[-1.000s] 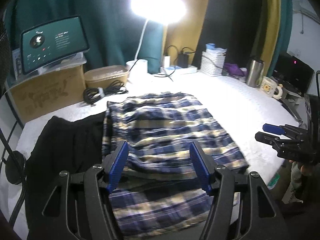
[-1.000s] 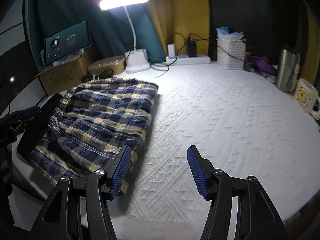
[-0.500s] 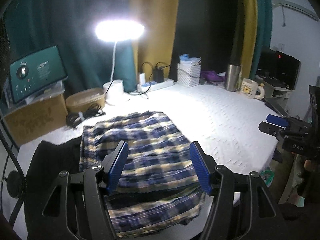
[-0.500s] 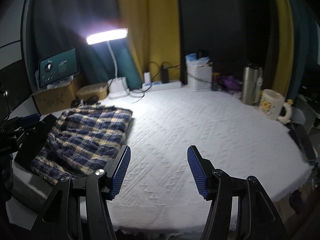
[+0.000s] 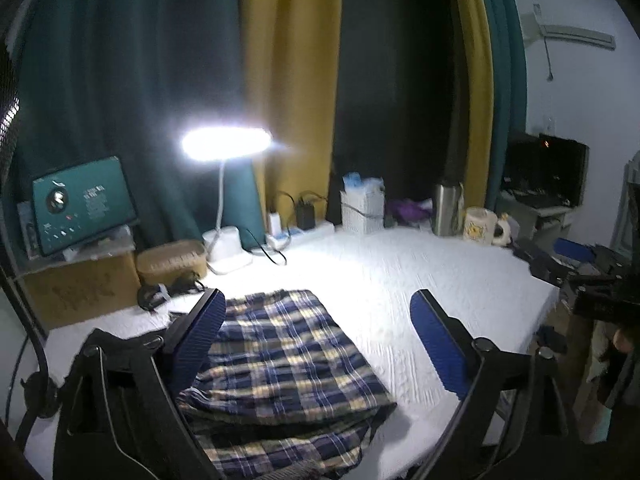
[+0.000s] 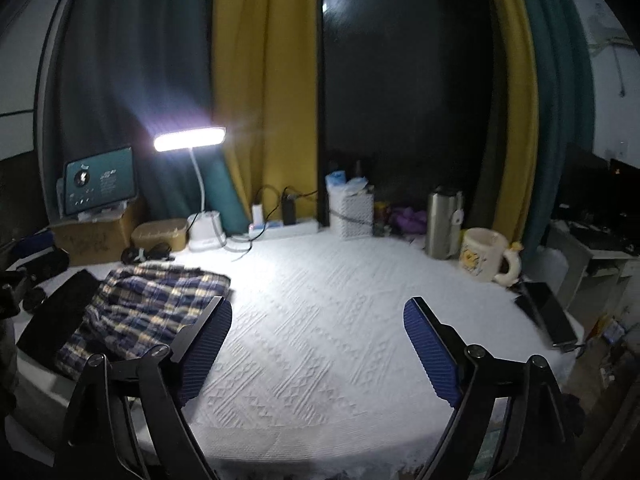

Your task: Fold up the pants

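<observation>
The folded blue-and-yellow plaid pants [image 5: 288, 372] lie on the white textured cover [image 5: 420, 280] near its front left; in the right wrist view the plaid pants [image 6: 140, 308] sit at the left. My left gripper [image 5: 316, 336] hangs above and behind the pants, jaws opening wide, nothing between its blue pads. My right gripper [image 6: 318, 340] is raised over bare cover to the right of the pants, jaws also opening, empty. The right gripper [image 5: 576, 268] shows at the far right of the left wrist view, and the left gripper [image 6: 32, 264] at the left edge of the right wrist view.
A black garment [image 6: 60, 316] lies left of the pants. Along the back stand a lit desk lamp [image 5: 224, 148], a cardboard box [image 5: 80, 288] with a teal device [image 5: 82, 204], a power strip [image 6: 280, 228], a white basket [image 6: 352, 212], a steel flask [image 6: 442, 224] and a mug [image 6: 484, 254].
Both grippers pulled up and back from the pants, so the pants look smaller and lower in both views. Both pairs of jaws spread much wider in the last half second.
</observation>
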Available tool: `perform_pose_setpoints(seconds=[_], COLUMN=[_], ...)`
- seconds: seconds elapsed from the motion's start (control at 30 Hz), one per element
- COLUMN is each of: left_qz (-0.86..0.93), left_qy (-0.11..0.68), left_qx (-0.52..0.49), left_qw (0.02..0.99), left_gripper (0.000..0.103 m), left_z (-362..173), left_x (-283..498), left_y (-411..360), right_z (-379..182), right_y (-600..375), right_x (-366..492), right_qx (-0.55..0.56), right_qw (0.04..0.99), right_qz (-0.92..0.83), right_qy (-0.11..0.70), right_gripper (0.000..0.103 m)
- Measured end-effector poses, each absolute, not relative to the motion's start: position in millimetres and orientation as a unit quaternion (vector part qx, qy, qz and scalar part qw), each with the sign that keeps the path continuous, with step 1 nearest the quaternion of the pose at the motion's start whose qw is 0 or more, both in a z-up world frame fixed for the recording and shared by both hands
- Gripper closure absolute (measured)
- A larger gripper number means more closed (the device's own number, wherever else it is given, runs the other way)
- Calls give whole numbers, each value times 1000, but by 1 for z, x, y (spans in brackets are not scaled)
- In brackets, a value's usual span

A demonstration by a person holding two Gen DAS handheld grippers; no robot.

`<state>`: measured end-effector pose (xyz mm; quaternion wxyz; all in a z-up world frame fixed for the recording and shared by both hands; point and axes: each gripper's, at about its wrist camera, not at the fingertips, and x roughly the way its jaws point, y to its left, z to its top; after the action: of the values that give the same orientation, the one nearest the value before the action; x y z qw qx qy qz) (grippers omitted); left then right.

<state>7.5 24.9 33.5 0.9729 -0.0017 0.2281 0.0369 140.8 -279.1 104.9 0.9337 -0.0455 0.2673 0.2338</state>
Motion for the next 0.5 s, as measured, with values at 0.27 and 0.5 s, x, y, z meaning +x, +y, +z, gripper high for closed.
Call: perform_pose_setpoints(seconds=[0.27, 0.5], left_qz=[63, 90], left_qy=[173, 163], left_qx=[1, -1], left_qw=[983, 983], left_gripper=[1, 1], left_z=[49, 53], left_x=[-7, -14], left_y=[27, 35], right_z=[127, 144], right_y=[-289, -290], right_x=[128, 117], right_qx=[-39, -37], right_qw=[948, 954], right_qz=[215, 213], right_qy=[232, 209], right_gripper=[9, 7])
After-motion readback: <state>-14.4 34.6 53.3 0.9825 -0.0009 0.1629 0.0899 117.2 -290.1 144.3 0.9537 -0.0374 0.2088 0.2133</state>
